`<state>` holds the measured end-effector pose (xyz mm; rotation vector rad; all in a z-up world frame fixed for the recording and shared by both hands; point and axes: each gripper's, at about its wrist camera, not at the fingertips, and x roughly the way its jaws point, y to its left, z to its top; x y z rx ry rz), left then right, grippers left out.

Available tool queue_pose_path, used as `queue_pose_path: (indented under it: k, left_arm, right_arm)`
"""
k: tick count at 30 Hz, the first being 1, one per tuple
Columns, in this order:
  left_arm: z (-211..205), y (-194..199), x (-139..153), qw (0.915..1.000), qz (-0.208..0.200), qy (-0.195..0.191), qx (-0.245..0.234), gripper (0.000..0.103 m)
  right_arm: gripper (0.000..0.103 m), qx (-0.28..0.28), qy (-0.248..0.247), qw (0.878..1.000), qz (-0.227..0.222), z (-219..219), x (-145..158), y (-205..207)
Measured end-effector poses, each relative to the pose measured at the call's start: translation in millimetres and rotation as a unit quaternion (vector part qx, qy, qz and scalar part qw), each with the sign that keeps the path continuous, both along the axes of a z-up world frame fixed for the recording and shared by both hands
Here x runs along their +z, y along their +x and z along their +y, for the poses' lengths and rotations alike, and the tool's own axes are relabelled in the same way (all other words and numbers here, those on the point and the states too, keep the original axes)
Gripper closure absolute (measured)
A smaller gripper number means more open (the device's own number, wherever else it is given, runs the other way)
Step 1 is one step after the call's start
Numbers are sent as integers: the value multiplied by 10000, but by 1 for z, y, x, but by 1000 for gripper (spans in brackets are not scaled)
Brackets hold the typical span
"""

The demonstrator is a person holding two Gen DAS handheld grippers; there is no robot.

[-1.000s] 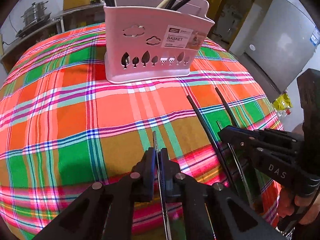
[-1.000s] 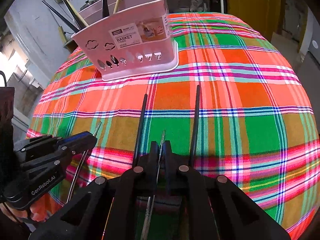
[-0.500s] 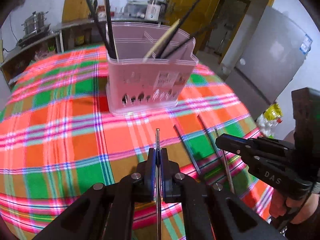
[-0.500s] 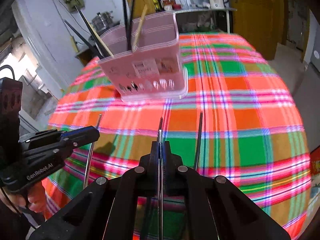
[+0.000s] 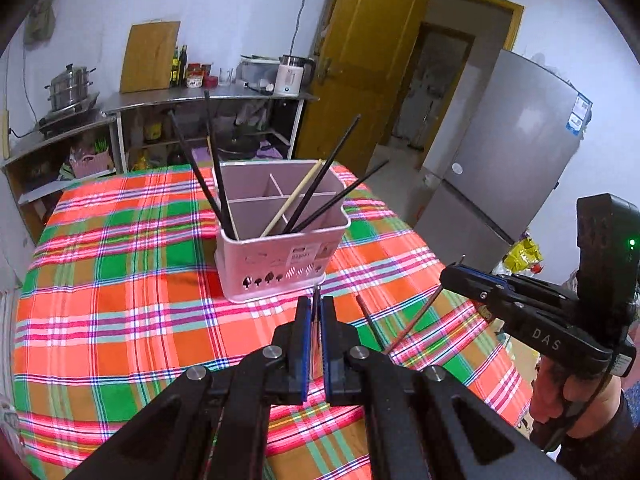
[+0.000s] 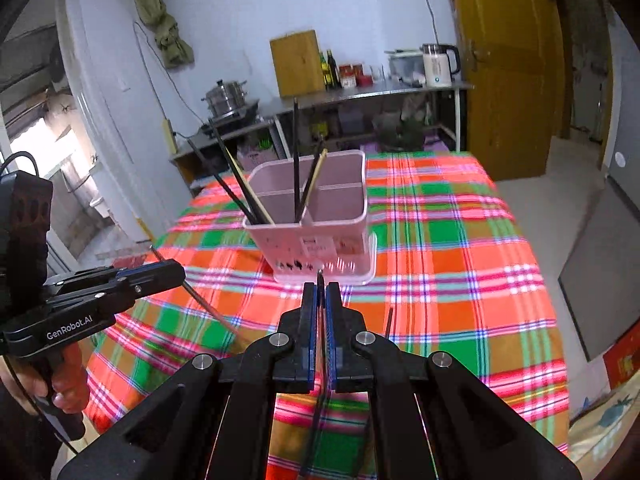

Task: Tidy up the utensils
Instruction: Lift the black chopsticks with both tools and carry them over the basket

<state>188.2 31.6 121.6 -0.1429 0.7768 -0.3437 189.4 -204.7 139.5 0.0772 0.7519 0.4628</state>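
Plaid-clothed table [image 5: 120, 320]: pink basket [image 5: 280, 264], loose chopstick [image 5: 370, 322]

Basket on the table

The basket [image 5: 280, 240] sits on the table [image 5: 100, 320] with chopsticks [image 5: 212, 168] standing in it. Behind the table is a shelf [image 5: 200, 100] with a kettle [image 5: 290, 76] on it.

The right gripper [image 5: 460, 276] reads "DAS", the left gripper [image 6: 172, 272] apparently "GenRobot.AI".

Both grippers are black with blue-edged finger pads and silver pivot screws — left gripper [image 6: 160, 274] marked "GenRobot.AI", right gripper [image 5: 456, 276] "DAS", green light lit
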Motion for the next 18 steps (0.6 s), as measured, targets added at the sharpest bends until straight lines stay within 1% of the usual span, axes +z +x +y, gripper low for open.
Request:
queue_pose_path:
  k: [7,13,18]
  left_arm:
    - [-1,0,12,10000,-47,-61,4,99]
    - [3,1,17,9999,-36,-128,9,99]
    - [12,7,30,9998,-114,-129,78,99]
  right_arm:
    - [99,-53,120,9997,-229,-4,16,-5]
    - [99,10,174,9994,-303,-3,22,-4]
    - [99,93,235,9991,-354,3,27,1]
